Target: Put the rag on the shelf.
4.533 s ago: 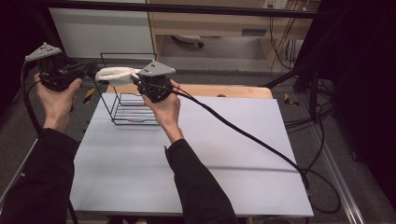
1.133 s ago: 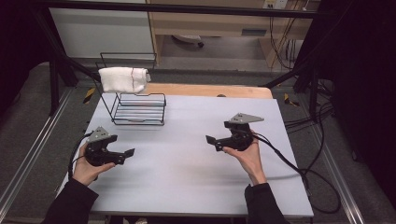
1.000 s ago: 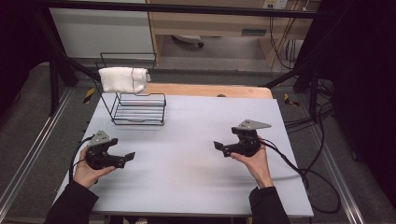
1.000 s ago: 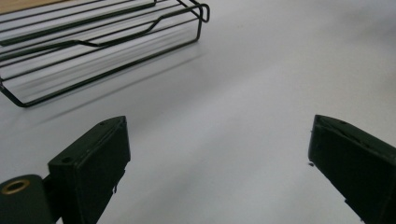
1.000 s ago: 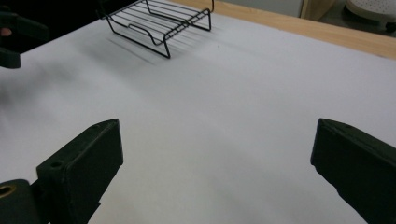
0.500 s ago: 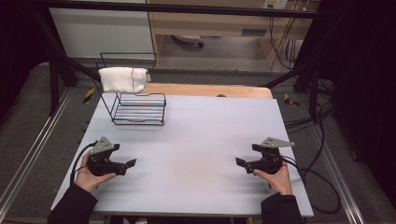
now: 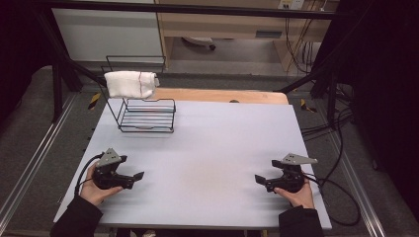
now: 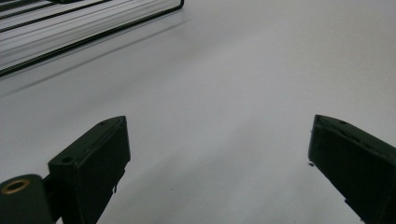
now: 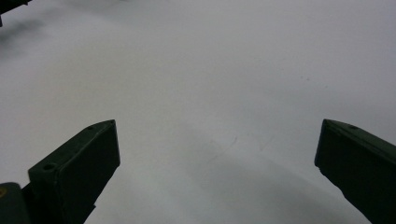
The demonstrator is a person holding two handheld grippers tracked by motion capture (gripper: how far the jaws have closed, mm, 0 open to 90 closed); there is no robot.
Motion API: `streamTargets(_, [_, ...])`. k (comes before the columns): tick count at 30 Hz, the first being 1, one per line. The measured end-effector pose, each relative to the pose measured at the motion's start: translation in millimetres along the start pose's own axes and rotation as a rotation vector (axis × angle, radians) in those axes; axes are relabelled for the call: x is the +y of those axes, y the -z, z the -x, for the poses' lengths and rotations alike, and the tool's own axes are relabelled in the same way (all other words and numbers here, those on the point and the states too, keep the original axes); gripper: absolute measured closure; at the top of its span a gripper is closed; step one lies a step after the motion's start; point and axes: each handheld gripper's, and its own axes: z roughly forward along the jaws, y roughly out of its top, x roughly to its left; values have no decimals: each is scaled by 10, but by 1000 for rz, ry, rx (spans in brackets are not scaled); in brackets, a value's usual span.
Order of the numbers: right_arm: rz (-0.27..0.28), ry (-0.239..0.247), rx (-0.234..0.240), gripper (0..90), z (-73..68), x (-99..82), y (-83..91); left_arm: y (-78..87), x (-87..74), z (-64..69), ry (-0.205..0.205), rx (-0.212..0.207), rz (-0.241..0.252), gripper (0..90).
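- The left gripper (image 7: 138,176) is low over the table (image 7: 207,148), near the front left corner
- Its jaws are wide apart, with nothing between them but bare table
- The right gripper (image 7: 259,179) is low over the table too, near the front right corner
- Its jaws are also wide apart and hold nothing
- The two grippers are well apart and point in toward each other
- The towel (image 7: 130,84) is rolled up and sits on the top edge of the rack (image 7: 147,116)
- The rack stands at the back left of the table, well away from both grippers
- In the left gripper view the rack's bottom wires (image 8: 70,28) show far off at the top left
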Motion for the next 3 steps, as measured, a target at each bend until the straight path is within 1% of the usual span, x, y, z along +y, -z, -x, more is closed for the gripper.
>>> streamTargets(3, [0, 3, -1, 6, 1, -1, 6, 2, -11, -1, 4, 1, -1, 55])
